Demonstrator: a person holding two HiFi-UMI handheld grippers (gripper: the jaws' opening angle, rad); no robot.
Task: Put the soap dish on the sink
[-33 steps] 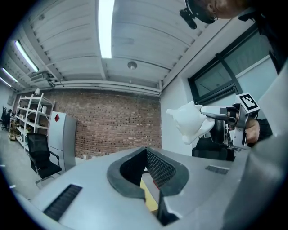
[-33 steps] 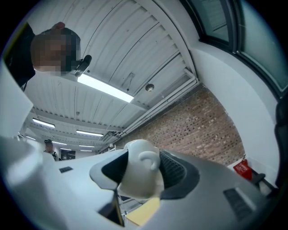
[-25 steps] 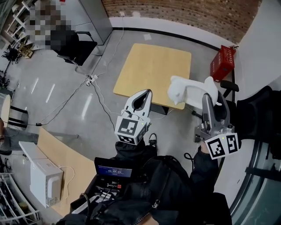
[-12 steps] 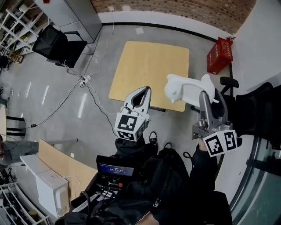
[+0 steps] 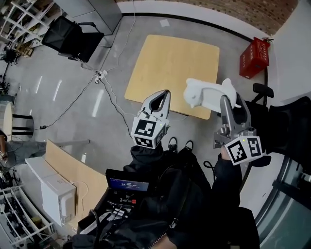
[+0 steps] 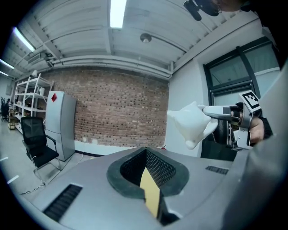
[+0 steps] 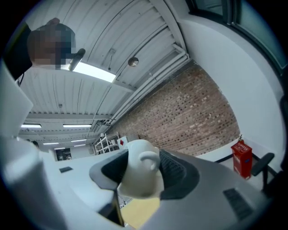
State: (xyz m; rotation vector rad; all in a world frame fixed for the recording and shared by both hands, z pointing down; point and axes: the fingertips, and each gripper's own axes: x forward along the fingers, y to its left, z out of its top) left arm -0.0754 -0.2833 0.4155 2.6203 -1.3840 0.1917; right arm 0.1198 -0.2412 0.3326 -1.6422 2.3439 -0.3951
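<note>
Right tool (image 5: 228,103) clenched on one end of the white soap dish (image 5: 206,95). The right gripper view shows the dish wedged between the pads, with one small foot towards the camera. The dish's long axis runs sideways from the jaws towards the left tool (image 5: 159,100), which sits just beside its free end without touching. Left tool is closed on nothing, tips together, with only floor colour showing through the gap.

The dish is carried in the air, well above the floor (image 5: 73,87). From the head view it overlaps the near edge of a wooden surface (image 5: 170,63) far below.

No sink in any view, so the placing spot can't be fixed. The right hand has the dish; judgement is that it alone does the set-down.

Room: brick wall (image 5: 218,9), red box (image 5: 253,57) by the white wall, office chair (image 5: 68,36), cables (image 5: 104,82) trailing across grey floor.
</note>
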